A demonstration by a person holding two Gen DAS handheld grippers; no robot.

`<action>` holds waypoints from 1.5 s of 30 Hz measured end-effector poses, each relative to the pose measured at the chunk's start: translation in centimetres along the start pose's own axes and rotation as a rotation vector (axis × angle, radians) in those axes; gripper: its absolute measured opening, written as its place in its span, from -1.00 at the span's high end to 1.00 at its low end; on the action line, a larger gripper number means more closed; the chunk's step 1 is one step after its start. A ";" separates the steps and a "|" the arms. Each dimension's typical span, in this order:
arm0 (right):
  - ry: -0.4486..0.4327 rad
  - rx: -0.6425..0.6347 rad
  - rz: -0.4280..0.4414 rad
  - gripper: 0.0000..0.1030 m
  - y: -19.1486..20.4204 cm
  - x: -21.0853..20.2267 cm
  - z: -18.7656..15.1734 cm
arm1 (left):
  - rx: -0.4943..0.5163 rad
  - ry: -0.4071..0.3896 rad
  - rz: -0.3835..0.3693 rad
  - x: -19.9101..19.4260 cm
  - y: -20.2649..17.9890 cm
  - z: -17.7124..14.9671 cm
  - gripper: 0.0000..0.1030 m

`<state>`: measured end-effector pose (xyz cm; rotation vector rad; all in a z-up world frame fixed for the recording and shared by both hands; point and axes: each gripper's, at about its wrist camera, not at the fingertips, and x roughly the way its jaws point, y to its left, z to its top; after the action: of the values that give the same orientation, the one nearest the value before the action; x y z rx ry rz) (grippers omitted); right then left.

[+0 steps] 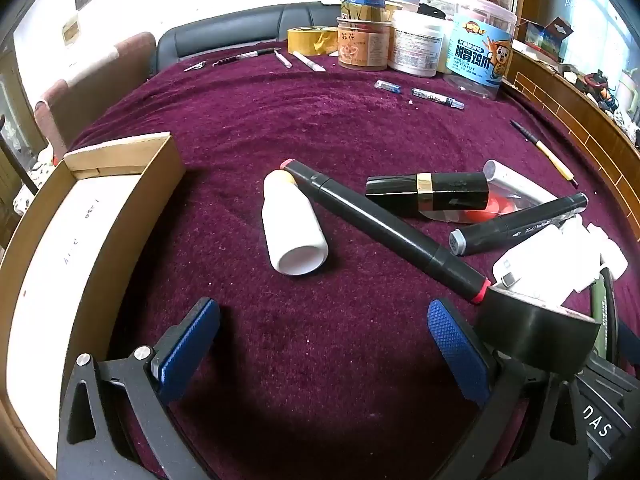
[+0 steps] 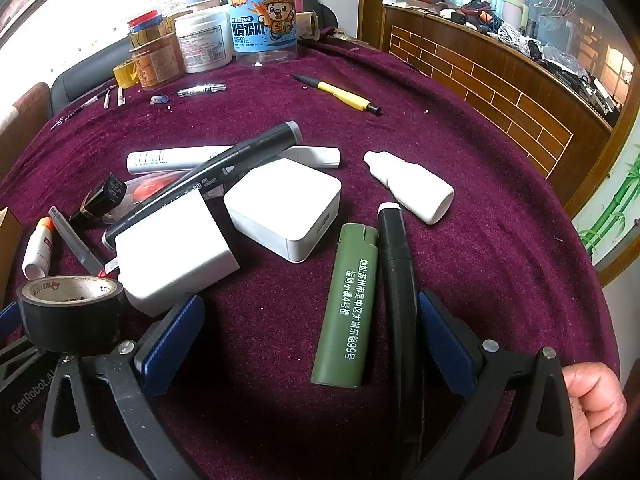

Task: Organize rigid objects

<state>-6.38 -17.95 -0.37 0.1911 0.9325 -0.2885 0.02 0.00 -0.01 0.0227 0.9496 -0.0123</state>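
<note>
Left wrist view: the left gripper (image 1: 324,344) hovers with its blue pads spread apart and nothing between them, above bare maroon tabletop (image 1: 248,120). An open cardboard box (image 1: 132,184), holding nothing visible, sits just to its left. Ahead lie a small white bottle (image 1: 292,224) and, touching its neck, a long black marker (image 1: 384,232); a black lipstick tube (image 1: 428,192) is further right.

Right wrist view: the right gripper (image 2: 308,340) is also spread wide, straddling a green lighter (image 2: 348,308) and a black pen (image 2: 396,300). Neither is clamped. 2 white chargers (image 2: 280,208) and black tape (image 2: 68,312) lie near.

Judgement: sorting has barely begun; next, close on 1 item and carry it to the box.
</note>
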 end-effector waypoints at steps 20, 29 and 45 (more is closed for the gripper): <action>0.001 0.000 0.001 -1.00 0.0 0.0 0.0 | 0.003 0.010 -0.002 0.0 0.1 0.0 -0.98; 0.001 0.000 0.001 -1.00 0.0 -0.1 0.0 | 0.064 0.014 -0.050 -0.4 0.3 -0.7 -0.97; 0.001 0.009 -0.003 -1.00 0.2 -0.2 -0.1 | 0.056 0.002 -0.039 -0.8 0.1 -1.2 -0.97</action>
<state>-6.55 -17.66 -0.25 0.1985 0.9327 -0.2956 -1.44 0.16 -0.06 0.0559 0.9518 -0.0746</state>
